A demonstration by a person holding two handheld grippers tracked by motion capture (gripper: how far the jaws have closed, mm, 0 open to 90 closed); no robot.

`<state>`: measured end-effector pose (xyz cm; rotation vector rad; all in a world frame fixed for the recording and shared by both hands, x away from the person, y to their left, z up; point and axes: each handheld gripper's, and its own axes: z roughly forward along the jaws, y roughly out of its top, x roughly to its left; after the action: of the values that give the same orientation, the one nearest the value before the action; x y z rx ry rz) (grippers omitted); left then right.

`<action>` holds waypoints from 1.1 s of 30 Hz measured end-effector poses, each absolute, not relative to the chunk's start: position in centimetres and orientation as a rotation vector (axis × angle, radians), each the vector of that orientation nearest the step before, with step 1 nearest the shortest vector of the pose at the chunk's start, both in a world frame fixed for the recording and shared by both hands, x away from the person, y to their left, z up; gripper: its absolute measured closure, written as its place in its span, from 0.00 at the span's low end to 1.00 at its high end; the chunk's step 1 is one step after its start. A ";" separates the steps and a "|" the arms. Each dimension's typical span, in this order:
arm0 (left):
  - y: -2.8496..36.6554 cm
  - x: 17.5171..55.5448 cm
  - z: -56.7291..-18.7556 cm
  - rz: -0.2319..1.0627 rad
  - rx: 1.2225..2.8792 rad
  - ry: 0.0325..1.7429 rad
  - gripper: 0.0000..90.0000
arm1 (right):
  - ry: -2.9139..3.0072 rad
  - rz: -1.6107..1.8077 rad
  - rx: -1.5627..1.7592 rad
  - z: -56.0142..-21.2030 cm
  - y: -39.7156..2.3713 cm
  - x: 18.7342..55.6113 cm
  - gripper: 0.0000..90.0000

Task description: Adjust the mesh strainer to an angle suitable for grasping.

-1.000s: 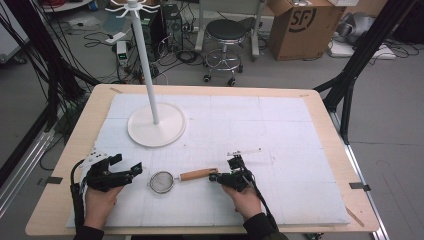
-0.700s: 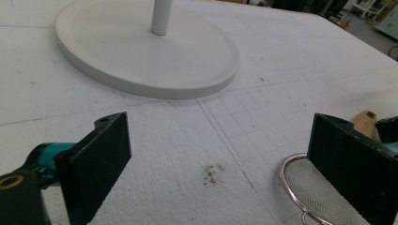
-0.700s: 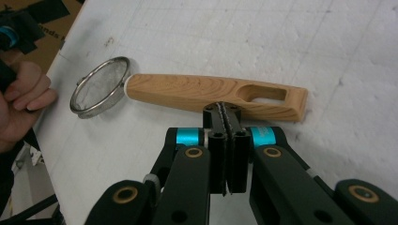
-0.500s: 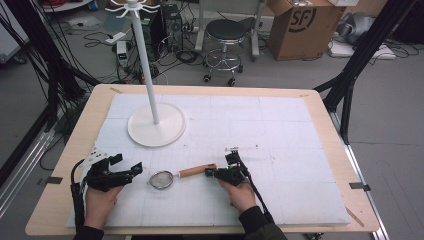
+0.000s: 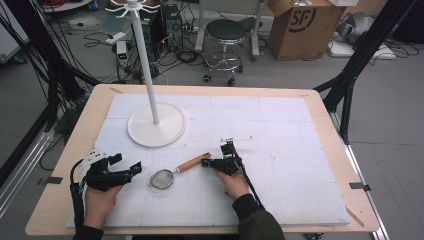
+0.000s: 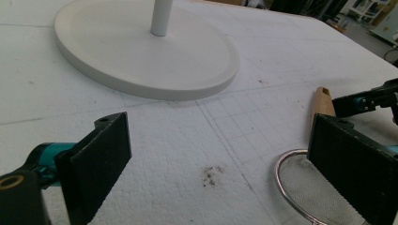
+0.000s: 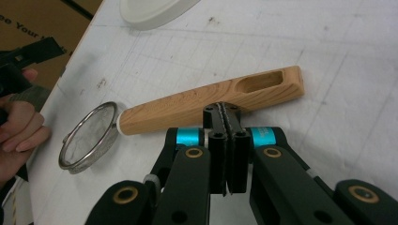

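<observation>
The strainer lies flat on the table's near side, wooden handle pointing right toward the right gripper, whose jaws are pressed together, holding nothing, tips by the handle. The left gripper gapes wide beside the mesh. A far box reads "SF".

A lab: cable tangles, black rig frames, cardboard box.

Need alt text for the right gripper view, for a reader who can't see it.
The right gripper, black jaws shut with nothing between them, points at the side of a strainer's wooden handle lying on the white gridded table mat. The round mesh bowl lies at the left, near the fingers of the other hand.
</observation>
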<state>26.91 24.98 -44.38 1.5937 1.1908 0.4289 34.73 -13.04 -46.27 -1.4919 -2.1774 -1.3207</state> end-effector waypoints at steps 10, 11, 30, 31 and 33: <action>25.1 26.9 -44.4 0.430 1.586 1.199 0.08 | -2.271 -1.277 -1.492 -45.3 -12.5 35.7 1.00; 25.2 26.9 -44.4 0.430 1.582 1.202 0.08 | -2.261 -1.286 -1.503 -45.2 -12.9 35.9 1.00; 25.5 26.9 -44.4 0.424 1.572 1.204 0.08 | -2.273 -1.225 -1.597 -44.1 -13.9 41.0 1.00; 25.5 26.9 -44.4 0.424 1.571 1.204 0.08 | -2.280 -1.215 -1.594 -44.3 -13.8 41.1 1.00; 25.5 26.9 -44.4 0.424 1.571 1.205 0.09 | -2.288 -1.203 -1.580 -44.6 -13.7 41.2 1.00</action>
<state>26.90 25.52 -44.44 1.5712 1.2046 0.4242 41.23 -13.67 -44.61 -1.5802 -2.2875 -1.2034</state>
